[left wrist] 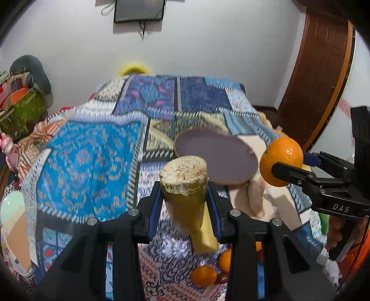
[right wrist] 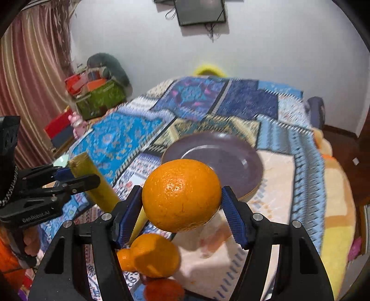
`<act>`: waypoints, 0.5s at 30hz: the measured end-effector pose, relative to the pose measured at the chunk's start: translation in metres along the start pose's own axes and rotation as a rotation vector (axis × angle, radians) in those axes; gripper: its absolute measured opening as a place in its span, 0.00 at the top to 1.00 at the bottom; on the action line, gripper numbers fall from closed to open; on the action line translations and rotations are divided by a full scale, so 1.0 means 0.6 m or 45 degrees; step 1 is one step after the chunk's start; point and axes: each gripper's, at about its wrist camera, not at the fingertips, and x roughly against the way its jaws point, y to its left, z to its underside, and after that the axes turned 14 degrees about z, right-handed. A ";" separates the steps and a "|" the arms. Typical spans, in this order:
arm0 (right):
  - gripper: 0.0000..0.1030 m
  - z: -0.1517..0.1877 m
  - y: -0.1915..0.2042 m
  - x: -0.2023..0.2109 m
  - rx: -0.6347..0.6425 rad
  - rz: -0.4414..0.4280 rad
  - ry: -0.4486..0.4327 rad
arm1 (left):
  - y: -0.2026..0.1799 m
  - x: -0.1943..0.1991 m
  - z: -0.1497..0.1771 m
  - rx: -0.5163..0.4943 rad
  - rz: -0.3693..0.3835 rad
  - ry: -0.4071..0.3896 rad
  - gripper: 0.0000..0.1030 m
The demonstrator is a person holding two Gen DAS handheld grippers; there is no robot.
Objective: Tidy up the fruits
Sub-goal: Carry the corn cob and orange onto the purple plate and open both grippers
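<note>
My left gripper [left wrist: 185, 196] is shut on a yellow-green sugarcane piece [left wrist: 185, 189] with a pale fibrous cut end, held above the patterned bedspread; it also shows in the right wrist view [right wrist: 92, 178]. My right gripper [right wrist: 181, 199] is shut on a large orange [right wrist: 181, 195], held above the bed; it shows at the right of the left wrist view [left wrist: 281, 161]. A purple plate [right wrist: 231, 162] lies on the bed just beyond both grippers, also in the left wrist view [left wrist: 219, 155]. More oranges [right wrist: 150, 254] lie on the bed below the grippers, also seen in the left wrist view [left wrist: 204, 275].
The patchwork bedspread [left wrist: 92, 162] covers the bed. A green bag and boxes [right wrist: 97, 97] stand at the far left by a curtain. A wooden door [left wrist: 319, 76] is at the right. A dark frame [right wrist: 201, 11] hangs on the white wall.
</note>
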 end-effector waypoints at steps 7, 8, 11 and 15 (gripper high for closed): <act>0.37 -0.027 -0.048 0.012 -0.055 0.070 -0.083 | -0.034 -0.005 -0.048 -0.048 0.034 -0.067 0.64; 0.37 -0.028 -0.055 0.014 -0.061 0.078 -0.090 | -0.039 -0.009 -0.052 -0.056 0.037 -0.070 0.64; 0.37 -0.037 -0.074 0.009 -0.082 0.109 -0.114 | -0.050 -0.029 -0.071 -0.071 0.053 -0.071 0.64; 0.37 -0.049 -0.095 -0.003 -0.105 0.130 -0.127 | -0.053 -0.066 -0.088 -0.062 0.099 -0.034 0.64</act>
